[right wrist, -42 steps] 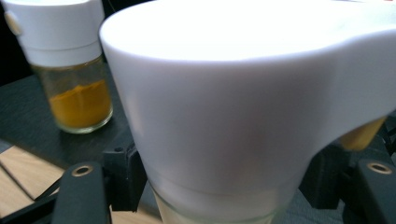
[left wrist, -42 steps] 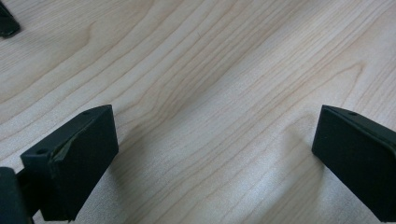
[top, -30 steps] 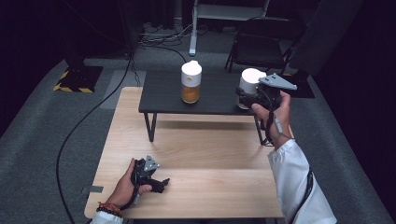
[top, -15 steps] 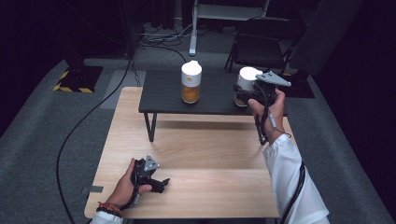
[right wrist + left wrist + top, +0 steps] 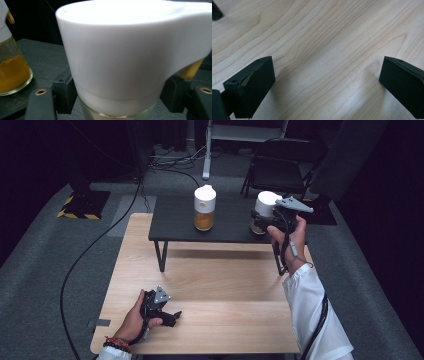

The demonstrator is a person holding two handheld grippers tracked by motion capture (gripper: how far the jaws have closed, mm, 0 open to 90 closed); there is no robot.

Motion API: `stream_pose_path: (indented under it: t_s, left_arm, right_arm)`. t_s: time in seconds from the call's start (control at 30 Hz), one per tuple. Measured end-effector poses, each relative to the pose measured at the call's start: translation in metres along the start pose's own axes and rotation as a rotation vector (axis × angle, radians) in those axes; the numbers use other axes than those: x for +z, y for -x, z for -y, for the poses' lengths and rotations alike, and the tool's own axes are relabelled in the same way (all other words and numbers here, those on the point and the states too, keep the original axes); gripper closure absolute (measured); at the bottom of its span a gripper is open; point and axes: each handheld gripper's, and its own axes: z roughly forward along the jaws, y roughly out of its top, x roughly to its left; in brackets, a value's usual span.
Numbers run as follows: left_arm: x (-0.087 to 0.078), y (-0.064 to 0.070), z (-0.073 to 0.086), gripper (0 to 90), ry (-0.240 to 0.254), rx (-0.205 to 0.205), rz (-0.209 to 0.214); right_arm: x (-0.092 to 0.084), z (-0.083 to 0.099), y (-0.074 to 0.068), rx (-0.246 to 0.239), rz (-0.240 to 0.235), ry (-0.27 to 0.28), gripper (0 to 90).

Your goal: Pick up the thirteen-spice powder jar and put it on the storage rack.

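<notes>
Jaws easing apart, right gripper brackets white-capped jar; other jar holds orange powder.

- A light wooden table with visible grain stands on grey carpet.
- A low black side table on thin dark legs sits at its far edge.
- Behind it stands a black chair, with a white stand's post beside it.
- Black cables trail across the floor.
- A black mat edged with yellow-black hazard stripes lies at far left.
- The surroundings are dark, with light falling on the tables.
</notes>
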Motion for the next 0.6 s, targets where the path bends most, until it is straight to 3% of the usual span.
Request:
stream_pose_path:
  t_s: [0.23,0.6]
  left_arm:
    - [0.0000,0.0001,-0.0001,0.0,-0.001,0.000,-0.001]
    - [0.0000,0.0001,-0.0001,0.0,-0.001,-0.001,0.000]
  right_arm:
    - [0.0018,0.0012,0.0055,0.018,-0.020,-0.010,23.4]
    - [0.0038,0.0053,0.0012,0.020,0.014,-0.004,4.2]
